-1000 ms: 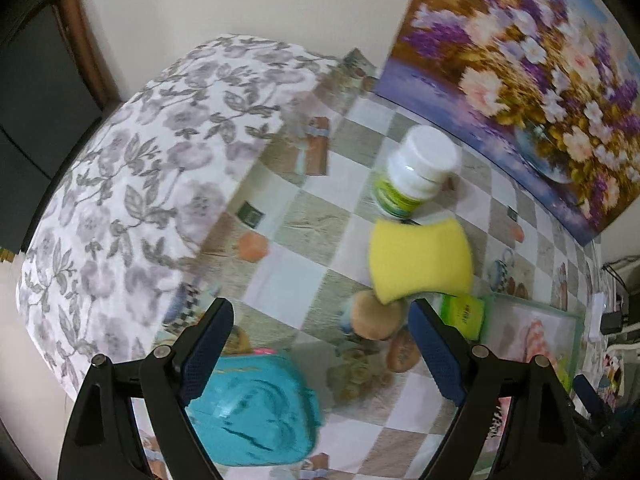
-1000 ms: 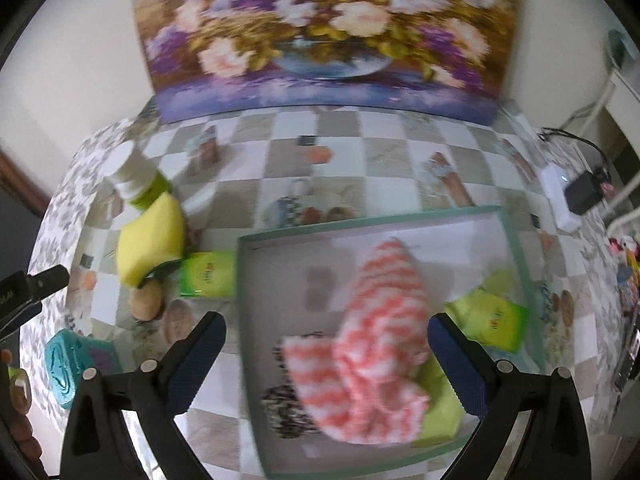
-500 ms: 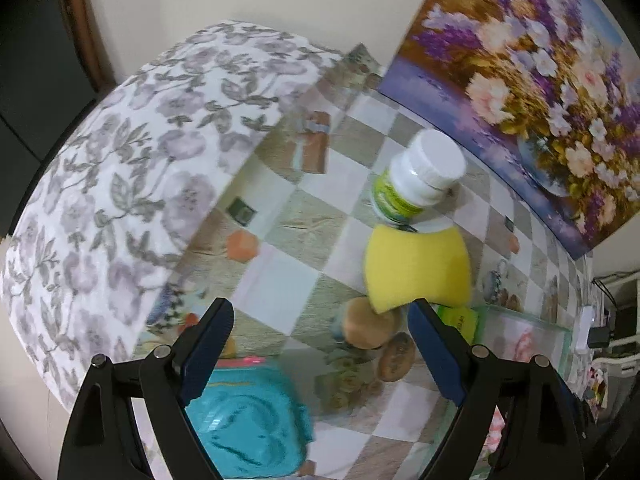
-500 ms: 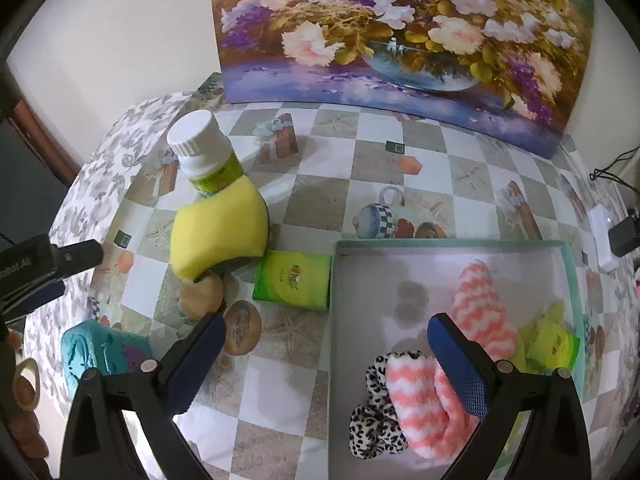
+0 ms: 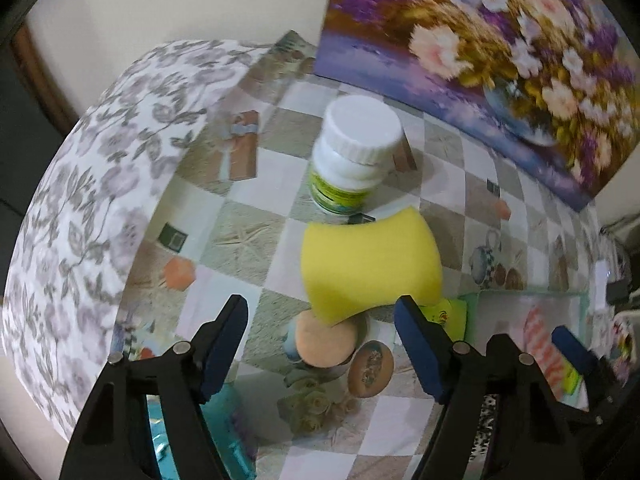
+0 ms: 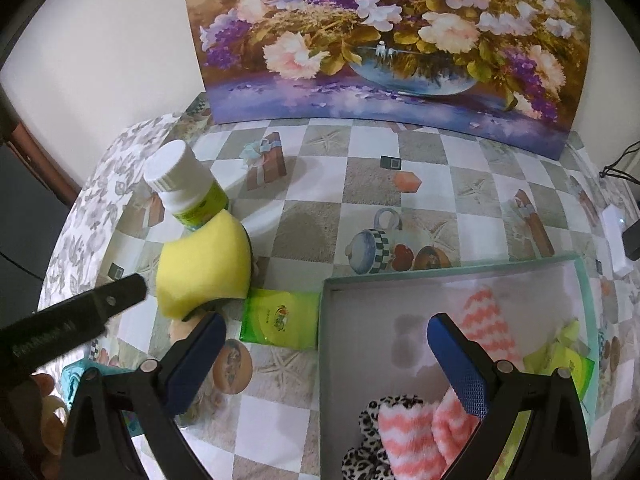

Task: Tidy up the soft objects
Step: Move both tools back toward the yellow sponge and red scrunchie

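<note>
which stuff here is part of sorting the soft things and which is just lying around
Part of the job:
- yellow sponge, leaning on the bottle
- green tissue pack beside the box
- box
- pink striped sock in the box
- leopard-print sock in the box

Just lying about:
- white-capped bottle
- flower painting
- teal item at the near edge

The right gripper (image 6: pixel 322 354) has moved left and away from the box (image 6: pixel 452 276): a second ago it hung over the pink striped sock (image 6: pixel 482 322), now its left finger is near the green packet (image 6: pixel 280 320) and the yellow sponge (image 6: pixel 202 264). The left gripper (image 5: pixel 320 344) has come nearer to the sponge (image 5: pixel 370 262), with the white bottle (image 5: pixel 352 156) larger in view.
</note>
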Tool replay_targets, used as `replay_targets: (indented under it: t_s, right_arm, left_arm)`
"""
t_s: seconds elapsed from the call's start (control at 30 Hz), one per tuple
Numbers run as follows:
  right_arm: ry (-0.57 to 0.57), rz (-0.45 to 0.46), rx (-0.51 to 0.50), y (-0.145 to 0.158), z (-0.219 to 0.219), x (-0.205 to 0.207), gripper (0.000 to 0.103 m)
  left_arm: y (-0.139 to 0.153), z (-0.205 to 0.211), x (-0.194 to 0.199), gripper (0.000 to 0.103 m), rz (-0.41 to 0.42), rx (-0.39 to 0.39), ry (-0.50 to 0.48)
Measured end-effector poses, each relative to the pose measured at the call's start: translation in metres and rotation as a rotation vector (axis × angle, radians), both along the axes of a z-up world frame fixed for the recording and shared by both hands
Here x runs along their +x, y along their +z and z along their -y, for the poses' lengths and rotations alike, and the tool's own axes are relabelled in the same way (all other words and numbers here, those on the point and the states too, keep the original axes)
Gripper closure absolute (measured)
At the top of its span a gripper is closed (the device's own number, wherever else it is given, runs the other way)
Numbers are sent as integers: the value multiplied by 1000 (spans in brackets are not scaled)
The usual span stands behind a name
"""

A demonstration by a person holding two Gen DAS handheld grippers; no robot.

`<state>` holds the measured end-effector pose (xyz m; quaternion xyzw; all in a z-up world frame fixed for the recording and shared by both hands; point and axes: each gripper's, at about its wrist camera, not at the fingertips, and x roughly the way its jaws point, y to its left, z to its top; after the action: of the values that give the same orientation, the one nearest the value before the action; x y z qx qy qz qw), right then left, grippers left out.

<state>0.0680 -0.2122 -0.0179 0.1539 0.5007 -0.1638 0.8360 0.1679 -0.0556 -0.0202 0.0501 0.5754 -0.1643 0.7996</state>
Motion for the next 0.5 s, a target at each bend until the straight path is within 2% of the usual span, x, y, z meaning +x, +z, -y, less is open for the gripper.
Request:
replay_targets:
  t_s: [0.13, 0.27, 0.37, 0.5]
  right_arm:
    - [8, -18, -8, -8, 4, 3, 1]
    - [5, -13, 16, -13, 10, 3, 1]
    - [-11, -14, 23, -15, 16, 2, 1]
    - [-17, -17, 37, -17, 19, 0, 1]
  left_arm:
    - [-14, 8, 4, 31, -20, -3, -17]
    - [-23, 11, 6, 32, -19, 28, -21]
    - [-29, 13, 7, 35, -35, 13, -30]
    - [-31, 18, 5, 37, -16, 10, -49]
